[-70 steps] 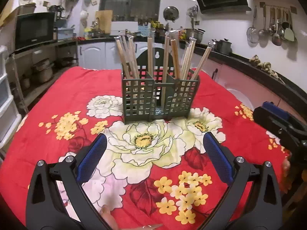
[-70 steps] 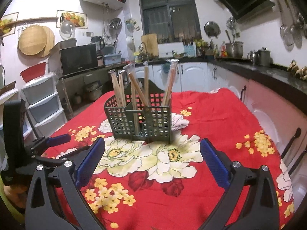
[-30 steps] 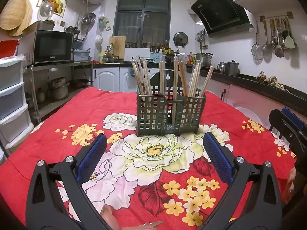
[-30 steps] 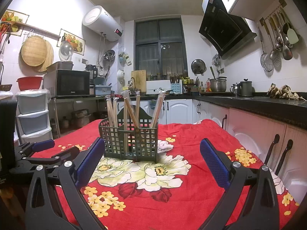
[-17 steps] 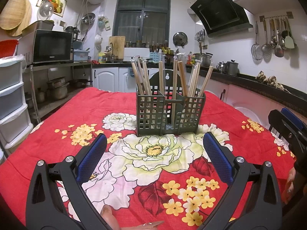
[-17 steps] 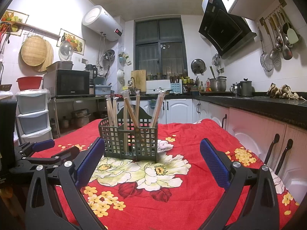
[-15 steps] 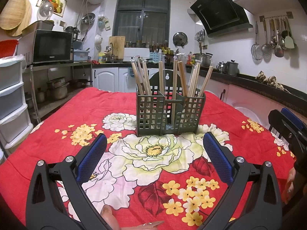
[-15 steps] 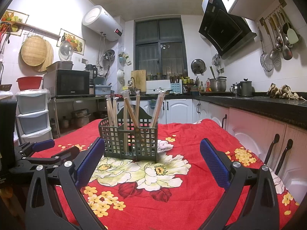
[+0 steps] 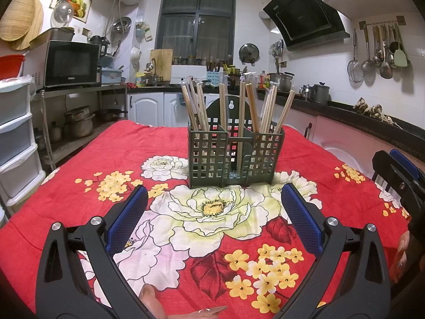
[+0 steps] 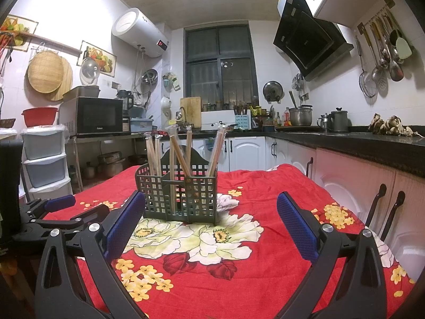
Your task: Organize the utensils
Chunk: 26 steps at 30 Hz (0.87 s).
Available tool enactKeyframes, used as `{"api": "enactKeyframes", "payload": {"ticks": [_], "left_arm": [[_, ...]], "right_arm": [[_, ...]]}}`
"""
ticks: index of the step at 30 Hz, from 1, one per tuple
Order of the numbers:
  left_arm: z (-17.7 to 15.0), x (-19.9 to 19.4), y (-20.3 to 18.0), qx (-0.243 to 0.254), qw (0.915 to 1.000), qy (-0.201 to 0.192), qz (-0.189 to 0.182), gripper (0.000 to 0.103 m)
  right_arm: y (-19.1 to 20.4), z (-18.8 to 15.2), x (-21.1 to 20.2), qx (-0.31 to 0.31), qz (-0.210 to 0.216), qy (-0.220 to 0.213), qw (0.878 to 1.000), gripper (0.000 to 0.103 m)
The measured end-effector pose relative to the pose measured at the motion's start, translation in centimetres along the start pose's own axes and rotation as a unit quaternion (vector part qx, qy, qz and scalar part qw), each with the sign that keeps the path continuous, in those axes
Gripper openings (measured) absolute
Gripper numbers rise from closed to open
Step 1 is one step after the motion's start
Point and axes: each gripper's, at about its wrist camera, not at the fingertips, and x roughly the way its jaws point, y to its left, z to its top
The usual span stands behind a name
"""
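A dark green slotted utensil caddy (image 9: 233, 156) stands on the red floral tablecloth (image 9: 79, 164). Several wrapped wooden chopsticks (image 9: 198, 106) stand upright in its compartments. It also shows in the right wrist view (image 10: 178, 199) with chopsticks (image 10: 175, 154). My left gripper (image 9: 213, 218) is open and empty, low over the cloth in front of the caddy. My right gripper (image 10: 209, 223) is open and empty, to the caddy's right and nearer me. The right gripper shows at the left view's right edge (image 9: 398, 178); the left gripper shows at the right view's left edge (image 10: 53, 212).
The table (image 10: 265, 252) is covered by the cloth. White plastic drawers (image 9: 16, 138) stand left of the table. Kitchen counter and cabinets (image 10: 358, 159) run along the right and back. A microwave (image 9: 71, 63) sits on a shelf at back left.
Over the first second both grippers dropped lower and tilted up to a more level view of the caddy. In the last second nothing has moved.
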Motion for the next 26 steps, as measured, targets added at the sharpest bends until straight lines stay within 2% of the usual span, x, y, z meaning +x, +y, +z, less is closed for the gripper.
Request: {"api": "enactKeyframes", "payload": {"ticks": [8,11,15,17,20,21,24,25,26], "left_arm": [[-0.2,0.3,0.0,0.000,1.0000,0.009,-0.003,0.093],[-0.2,0.8,-0.1,0.005,0.9994,0.020,0.027,0.093],[-0.2,1.0,0.5,-0.005,0.9993,0.026,0.026,0.093],[0.0,1.1,1.0,-0.015,0.9989,0.037,0.024,0.093],[0.9,2.1,2.6,-0.030,0.9959,0.082,0.024,0.093],[1.6,2.9,3.9,-0.036,0.9937,0.102,0.031,0.093],[2.5,5.5,8.0,-0.047,0.9833,0.160,0.073,0.093],[2.6,6.6,9.8,-0.045,0.9783,0.176,0.099,0.093],[2.5,7.3,10.8,-0.042,0.9737,0.189,0.120,0.093]], "right_arm": [[-0.2,-0.3,0.1,0.003,-0.005,0.005,1.000,0.097],[-0.3,-0.3,0.3,0.006,-0.010,0.008,1.000,0.097],[-0.2,-0.2,0.3,0.009,-0.017,0.009,1.000,0.097],[-0.4,-0.1,0.4,0.013,-0.021,0.014,1.000,0.097],[-1.5,0.5,1.1,0.029,-0.033,0.037,0.998,0.097],[-2.2,0.8,1.6,0.033,-0.045,0.049,0.997,0.097],[-5.8,1.4,5.0,0.046,-0.090,0.143,0.985,0.097],[-7.5,1.1,6.9,0.050,-0.118,0.196,0.972,0.097],[-9.3,0.4,9.0,0.051,-0.141,0.261,0.954,0.097]]}}
